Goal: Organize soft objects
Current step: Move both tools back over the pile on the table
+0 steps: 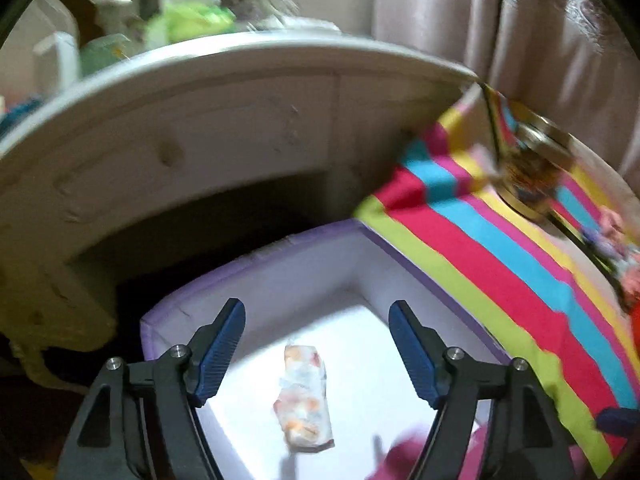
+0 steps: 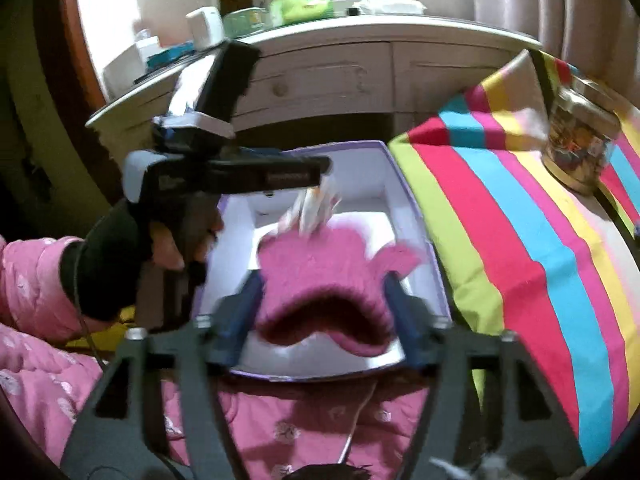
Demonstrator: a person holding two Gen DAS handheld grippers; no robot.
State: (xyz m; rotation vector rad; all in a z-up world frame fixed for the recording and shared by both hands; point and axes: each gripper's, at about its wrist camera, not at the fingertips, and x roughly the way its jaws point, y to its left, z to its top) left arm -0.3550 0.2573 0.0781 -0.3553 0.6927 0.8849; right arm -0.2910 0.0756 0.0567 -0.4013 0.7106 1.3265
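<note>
Purple-edged, white-lined cardboard box (image 2: 416,216) sits open at the centre of both wrist views, just beside a bed covered in a multicoloured striped cloth (image 2: 520,240) at 3 o'clock. Left gripper (image 1: 316,344): jaws stand wide apart with nothing between the blue pads; a small white wrapped bundle with orange print (image 1: 306,396) is seen below them against the box's white floor, apart from both pads, and whether it rests there or is in mid-air cannot be told. Right gripper (image 2: 320,300): jaws likewise spread, flanking a fuzzy pink knitted hat (image 2: 320,280) that sits within the box; the blurred picture does not show whether the pads touch it. In the right wrist view the left gripper (image 2: 316,196) appears at 11 o'clock, held by a hand (image 2: 176,248) in a dark fingerless glove and pink quilted sleeve. A cream dressing table (image 2: 360,68) with bottles stands at 12 o'clock. A gold-rimmed printed tin (image 2: 576,152) rests on the striped cloth at 2 o'clock.
</note>
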